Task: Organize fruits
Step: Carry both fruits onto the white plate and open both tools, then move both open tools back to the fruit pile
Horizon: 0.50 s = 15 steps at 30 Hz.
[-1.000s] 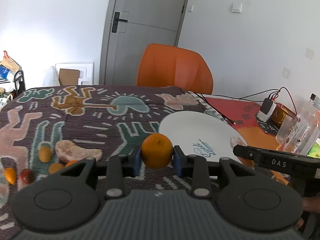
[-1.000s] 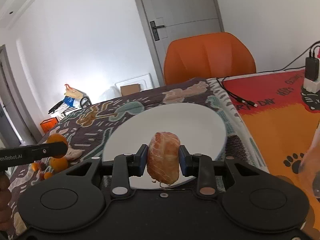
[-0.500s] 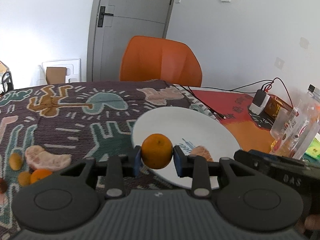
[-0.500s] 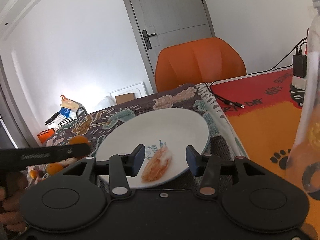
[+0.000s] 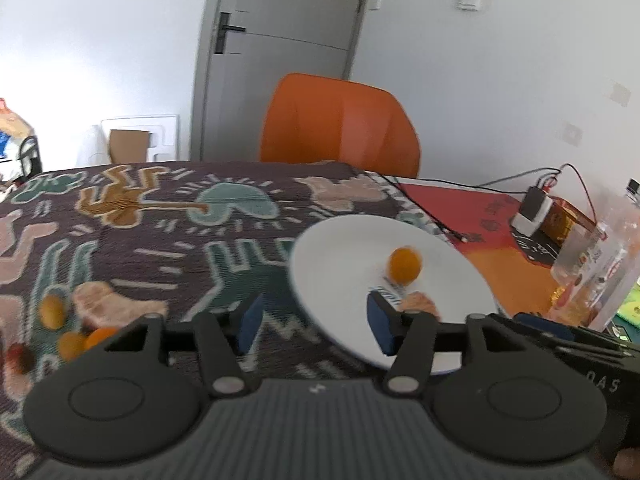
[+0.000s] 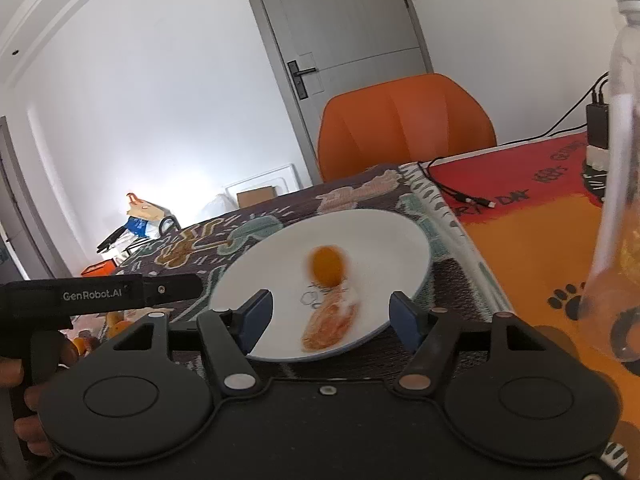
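A white plate (image 5: 344,264) (image 6: 380,240) lies on the patterned cloth. On it a small orange (image 5: 405,265) (image 6: 327,265) appears blurred, beside a peeled orange piece (image 5: 418,303) (image 6: 330,320). My left gripper (image 5: 314,322) is at the plate's near left rim, its jaws opening with nothing between them. My right gripper (image 6: 331,320) is at the plate's near edge, jaws opening; the peeled piece lies on the plate beyond them, untouched by the pads. More fruit lies at the left: a peeled piece (image 5: 112,305) and small oranges (image 5: 54,310).
An orange chair (image 5: 340,128) stands behind the table. A clear bottle (image 6: 618,184) stands close on the right. A charger and cables (image 5: 532,212) lie on the red-orange mat (image 6: 532,232). A hand (image 6: 28,400) holds the left gripper.
Both grippers opened. The peeled piece dropped from the right gripper onto the plate, then the small orange left the left gripper and landed on the plate.
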### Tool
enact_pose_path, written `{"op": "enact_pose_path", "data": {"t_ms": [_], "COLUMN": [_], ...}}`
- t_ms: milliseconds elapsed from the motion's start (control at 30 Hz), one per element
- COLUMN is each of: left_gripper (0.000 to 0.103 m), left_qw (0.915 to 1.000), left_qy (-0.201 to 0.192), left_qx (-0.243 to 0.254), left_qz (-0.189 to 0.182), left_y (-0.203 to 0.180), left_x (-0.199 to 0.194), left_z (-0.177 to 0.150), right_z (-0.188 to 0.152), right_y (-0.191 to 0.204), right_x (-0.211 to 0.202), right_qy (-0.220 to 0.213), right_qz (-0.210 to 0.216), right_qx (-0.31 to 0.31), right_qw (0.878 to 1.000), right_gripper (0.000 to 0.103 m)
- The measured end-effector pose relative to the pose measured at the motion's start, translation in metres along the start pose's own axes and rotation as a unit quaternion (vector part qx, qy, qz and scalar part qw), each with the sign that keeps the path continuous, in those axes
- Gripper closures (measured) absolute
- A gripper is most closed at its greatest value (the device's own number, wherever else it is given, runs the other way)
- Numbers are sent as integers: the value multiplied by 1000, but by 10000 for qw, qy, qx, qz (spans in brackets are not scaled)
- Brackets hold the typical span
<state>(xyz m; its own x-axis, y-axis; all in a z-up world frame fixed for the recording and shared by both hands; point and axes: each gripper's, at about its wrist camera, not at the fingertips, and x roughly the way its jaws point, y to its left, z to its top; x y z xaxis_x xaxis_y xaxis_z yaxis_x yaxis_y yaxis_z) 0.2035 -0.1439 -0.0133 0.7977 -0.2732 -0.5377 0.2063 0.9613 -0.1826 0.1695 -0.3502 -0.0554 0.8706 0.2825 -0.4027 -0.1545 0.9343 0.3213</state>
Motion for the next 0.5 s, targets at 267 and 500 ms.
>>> {"op": "enact_pose_path", "data": {"t_ms": [267, 500], "left_gripper": [32, 13], "left_qw": [9991, 9969], "left_qy": [-138, -360], "left_qx": [-313, -513], "left_qz": [240, 486], "left_y": [31, 58], "left_x": [-28, -57], "left_z": [-7, -12], "right_z": [-4, -8], "right_y": [12, 26], "right_x": [-5, -12], "right_qy": [-160, -211], "right_qz": [4, 105], "right_qx": [102, 239], "right_qw": [9998, 9994], "right_gripper": [10, 0]}}
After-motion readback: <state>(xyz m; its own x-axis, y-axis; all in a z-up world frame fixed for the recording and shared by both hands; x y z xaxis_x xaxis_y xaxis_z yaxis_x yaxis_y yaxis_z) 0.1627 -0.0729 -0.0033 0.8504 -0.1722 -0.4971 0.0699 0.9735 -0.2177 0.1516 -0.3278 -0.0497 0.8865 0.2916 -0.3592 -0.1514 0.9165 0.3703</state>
